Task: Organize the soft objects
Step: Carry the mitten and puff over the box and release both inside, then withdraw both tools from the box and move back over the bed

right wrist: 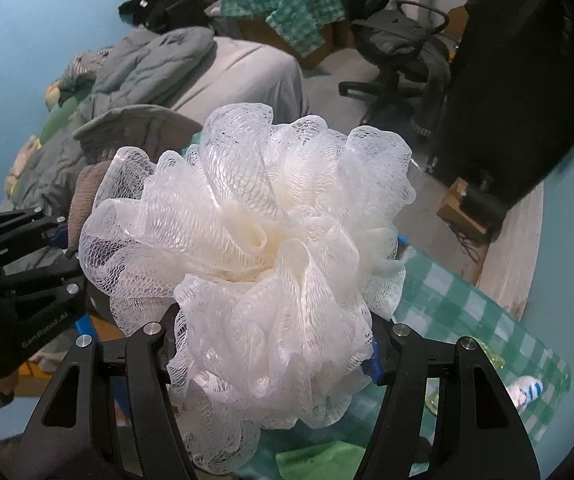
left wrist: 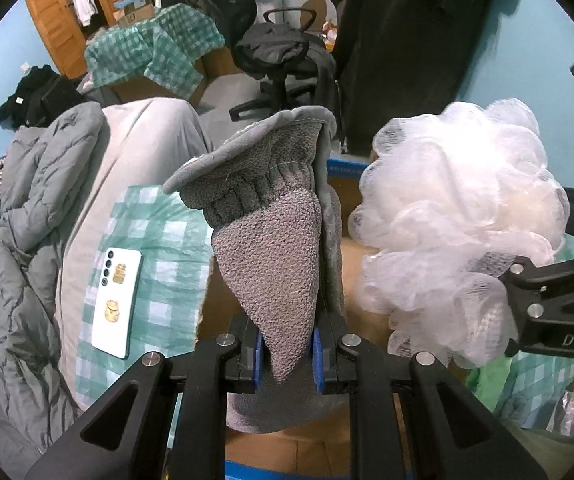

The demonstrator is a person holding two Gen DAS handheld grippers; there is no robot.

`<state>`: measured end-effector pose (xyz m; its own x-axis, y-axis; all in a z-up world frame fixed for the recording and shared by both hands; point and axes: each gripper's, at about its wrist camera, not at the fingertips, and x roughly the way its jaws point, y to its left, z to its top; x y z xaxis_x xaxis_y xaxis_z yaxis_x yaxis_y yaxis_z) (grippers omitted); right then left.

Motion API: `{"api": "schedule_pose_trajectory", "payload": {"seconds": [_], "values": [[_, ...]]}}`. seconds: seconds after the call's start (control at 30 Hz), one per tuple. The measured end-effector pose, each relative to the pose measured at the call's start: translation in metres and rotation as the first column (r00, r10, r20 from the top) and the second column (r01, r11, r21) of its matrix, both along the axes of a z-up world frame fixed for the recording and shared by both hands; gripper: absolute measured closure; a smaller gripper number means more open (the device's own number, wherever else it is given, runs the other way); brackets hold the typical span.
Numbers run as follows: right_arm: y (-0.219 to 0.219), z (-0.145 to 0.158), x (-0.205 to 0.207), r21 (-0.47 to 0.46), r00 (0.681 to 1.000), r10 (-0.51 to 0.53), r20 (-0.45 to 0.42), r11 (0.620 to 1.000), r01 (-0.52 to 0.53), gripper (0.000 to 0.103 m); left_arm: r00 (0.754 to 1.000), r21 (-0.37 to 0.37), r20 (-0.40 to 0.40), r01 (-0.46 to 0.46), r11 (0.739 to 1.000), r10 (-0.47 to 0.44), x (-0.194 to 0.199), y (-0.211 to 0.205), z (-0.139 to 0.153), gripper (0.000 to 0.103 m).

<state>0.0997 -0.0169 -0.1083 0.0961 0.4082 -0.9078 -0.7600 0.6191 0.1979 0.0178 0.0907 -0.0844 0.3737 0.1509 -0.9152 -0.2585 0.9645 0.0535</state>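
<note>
Left gripper [left wrist: 287, 354] clamps grey glove [left wrist: 275, 248], frame centre, cuff up. Right gripper [right wrist: 273, 354] squeezes white loofah [right wrist: 247, 248]. Cardboard box [left wrist: 363, 276] sits directly under both, lower centre.

A table covered by a green-and-white checked cloth [left wrist: 167, 280] is seen below. A white phone [left wrist: 117, 302] is laid face down on the cloth in the left wrist view. In the right wrist view, a blue-striped white sock [right wrist: 525, 392] is seen lying on it.
</note>
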Motion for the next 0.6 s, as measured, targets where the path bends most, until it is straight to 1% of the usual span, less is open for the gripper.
{"api": "schedule_pose_trajectory", "payload": {"seconds": [0.1, 0.17, 0.2, 0.27, 0.3, 0.33, 0.37, 0.4, 0.47, 0.6], "values": [[0.005, -0.006, 0.001, -0.021, 1.000, 0.012, -0.011, 1.000, -0.012, 0.037, 1.000, 0.013, -0.027, 0.008, 1.000, -0.008, 0.003, 0.000, -0.010, 0.084], [0.006, -0.010, 0.003, -0.028, 0.999, 0.004, -0.031, 1.000, -0.005, 0.033, 0.999, 0.032, -0.047, 0.012, 0.999, -0.010, 0.005, -0.002, -0.014, 0.076], [0.006, -0.011, 0.004, -0.031, 0.999, -0.002, -0.041, 1.000, 0.001, 0.030, 0.998, 0.049, -0.060, 0.011, 0.999, -0.008, 0.006, -0.002, -0.016, 0.074], [0.007, -0.011, 0.005, -0.041, 0.999, -0.020, -0.039, 0.999, 0.018, 0.028, 0.998, 0.059, -0.059, 0.010, 0.998, -0.006, 0.004, -0.003, -0.015, 0.070], [0.006, -0.010, 0.005, -0.043, 0.999, -0.022, -0.037, 0.999, 0.021, 0.025, 0.999, 0.059, -0.052, 0.010, 0.998, -0.007, 0.002, -0.003, -0.014, 0.065], [0.006, -0.009, 0.005, -0.043, 0.999, -0.023, -0.034, 0.999, 0.022, 0.021, 0.999, 0.063, -0.041, 0.009, 0.998, -0.007, 0.000, -0.003, -0.010, 0.057], [0.008, -0.007, 0.005, -0.039, 0.999, -0.024, -0.027, 0.999, 0.023, 0.020, 0.999, 0.067, -0.033, 0.008, 0.998, -0.006, -0.001, -0.003, -0.008, 0.050], [0.008, -0.004, 0.004, -0.033, 1.000, -0.024, -0.018, 0.999, 0.023, 0.018, 1.000, 0.075, -0.022, 0.006, 0.997, -0.004, -0.004, -0.003, -0.004, 0.048], [0.007, -0.001, 0.005, -0.030, 1.000, -0.026, -0.004, 0.999, 0.026, 0.017, 1.000, 0.078, -0.016, 0.001, 0.997, 0.000, -0.005, -0.002, -0.001, 0.047], [0.000, 0.006, 0.008, -0.020, 0.999, -0.046, 0.001, 0.999, 0.046, 0.017, 1.000, 0.033, -0.005, -0.021, 0.999, 0.021, -0.008, 0.001, 0.007, 0.047]]}}
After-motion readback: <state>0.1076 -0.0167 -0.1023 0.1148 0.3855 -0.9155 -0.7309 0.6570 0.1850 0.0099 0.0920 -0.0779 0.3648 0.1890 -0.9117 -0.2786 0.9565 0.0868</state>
